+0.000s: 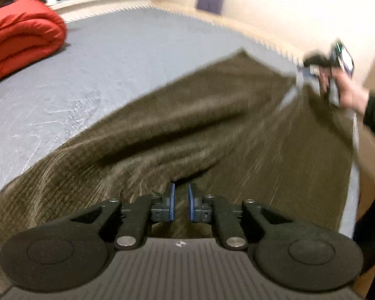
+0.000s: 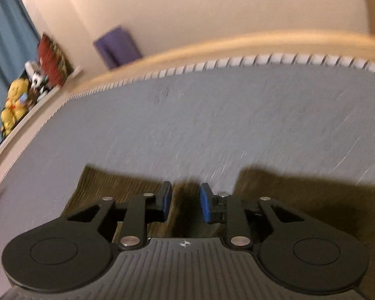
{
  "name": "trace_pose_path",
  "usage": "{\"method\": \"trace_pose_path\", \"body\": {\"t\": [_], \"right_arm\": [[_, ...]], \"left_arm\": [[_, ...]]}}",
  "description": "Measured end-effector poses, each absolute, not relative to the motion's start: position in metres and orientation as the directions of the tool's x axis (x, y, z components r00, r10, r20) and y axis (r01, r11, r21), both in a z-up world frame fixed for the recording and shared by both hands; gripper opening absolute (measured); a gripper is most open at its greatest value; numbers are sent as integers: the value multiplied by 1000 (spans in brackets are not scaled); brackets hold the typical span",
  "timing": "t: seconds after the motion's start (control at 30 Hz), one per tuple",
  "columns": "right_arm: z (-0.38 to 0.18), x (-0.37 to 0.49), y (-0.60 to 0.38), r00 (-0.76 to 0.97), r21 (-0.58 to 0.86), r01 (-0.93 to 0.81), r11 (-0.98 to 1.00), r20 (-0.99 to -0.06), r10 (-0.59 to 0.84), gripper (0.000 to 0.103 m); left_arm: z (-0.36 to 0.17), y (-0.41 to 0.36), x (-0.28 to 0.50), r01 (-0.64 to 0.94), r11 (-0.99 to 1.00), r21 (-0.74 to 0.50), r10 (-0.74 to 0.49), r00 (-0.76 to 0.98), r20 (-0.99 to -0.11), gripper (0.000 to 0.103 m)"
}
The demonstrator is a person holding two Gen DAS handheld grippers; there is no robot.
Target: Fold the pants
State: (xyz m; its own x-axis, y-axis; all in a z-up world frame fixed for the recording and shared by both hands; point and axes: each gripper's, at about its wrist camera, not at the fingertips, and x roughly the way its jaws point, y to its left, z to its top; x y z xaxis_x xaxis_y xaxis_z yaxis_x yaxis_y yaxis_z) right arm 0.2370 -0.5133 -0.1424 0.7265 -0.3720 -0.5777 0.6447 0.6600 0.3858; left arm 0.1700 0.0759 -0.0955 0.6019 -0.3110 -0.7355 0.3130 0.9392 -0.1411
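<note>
Olive-brown corduroy pants (image 1: 212, 130) lie spread over a grey mattress (image 1: 107, 70), their near part bunched up toward my left gripper (image 1: 181, 200). That gripper's blue pads stand close together with the cloth pinched between them. At the right edge of the left wrist view, a hand (image 1: 347, 92) holds my right gripper (image 1: 293, 87) at the pants' far right edge, heavily blurred. In the right wrist view, the right gripper (image 2: 185, 202) shows a clear gap between its pads, over the pants (image 2: 127, 190). The pads do not press the cloth there.
A folded red quilt (image 1: 20, 42) lies at the mattress's far left. A wooden bed frame (image 2: 212, 47) and a cream wall run behind. A yellow plush toy (image 2: 15, 105) and a purple patch (image 2: 117, 47) are by the wall. Bare grey mattress (image 2: 212, 112) stretches ahead of the right gripper.
</note>
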Motion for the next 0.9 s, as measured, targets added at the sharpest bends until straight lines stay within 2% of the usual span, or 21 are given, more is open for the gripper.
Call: {"method": "trace_pose_path", "body": {"t": [0.07, 0.1, 0.17, 0.2, 0.3, 0.47, 0.6, 0.73, 0.9], "right_arm": [[-130, 231, -510, 751, 400, 622, 673, -546, -371, 28], [-124, 228, -507, 762, 405, 610, 681, -534, -365, 28], [-116, 221, -502, 779, 406, 588, 699, -515, -357, 28], [-108, 218, -497, 793, 406, 569, 715, -502, -346, 28], [-77, 206, -479, 848, 427, 481, 766, -449, -281, 29], [-8, 173, -431, 940, 391, 273, 879, -304, -156, 52], [34, 134, -374, 969, 351, 78, 933, -248, 12, 59], [49, 98, -316, 941, 267, -111, 957, -282, 187, 60], [22, 78, -250, 828, 248, -312, 917, -403, 390, 64]], "left_arm": [[-104, 83, 171, 249, 949, -191, -308, 618, -723, 12], [-114, 81, 174, 218, 954, -206, -297, 597, -745, 12], [-148, 76, 179, 162, 973, -163, -221, 462, -859, 6], [-153, 74, 173, 164, 977, -137, -199, 462, -864, 6], [-129, 80, 166, 137, 980, -147, -197, 499, -844, 6], [-62, 119, 120, 36, 974, -223, -190, 661, -726, 8], [-26, 149, 80, -79, 971, -225, -102, 717, -689, 8], [-27, 169, 44, -155, 977, -146, 1, 690, -723, 8], [-82, 213, 15, -266, 950, -163, 29, 597, -802, 8]]}}
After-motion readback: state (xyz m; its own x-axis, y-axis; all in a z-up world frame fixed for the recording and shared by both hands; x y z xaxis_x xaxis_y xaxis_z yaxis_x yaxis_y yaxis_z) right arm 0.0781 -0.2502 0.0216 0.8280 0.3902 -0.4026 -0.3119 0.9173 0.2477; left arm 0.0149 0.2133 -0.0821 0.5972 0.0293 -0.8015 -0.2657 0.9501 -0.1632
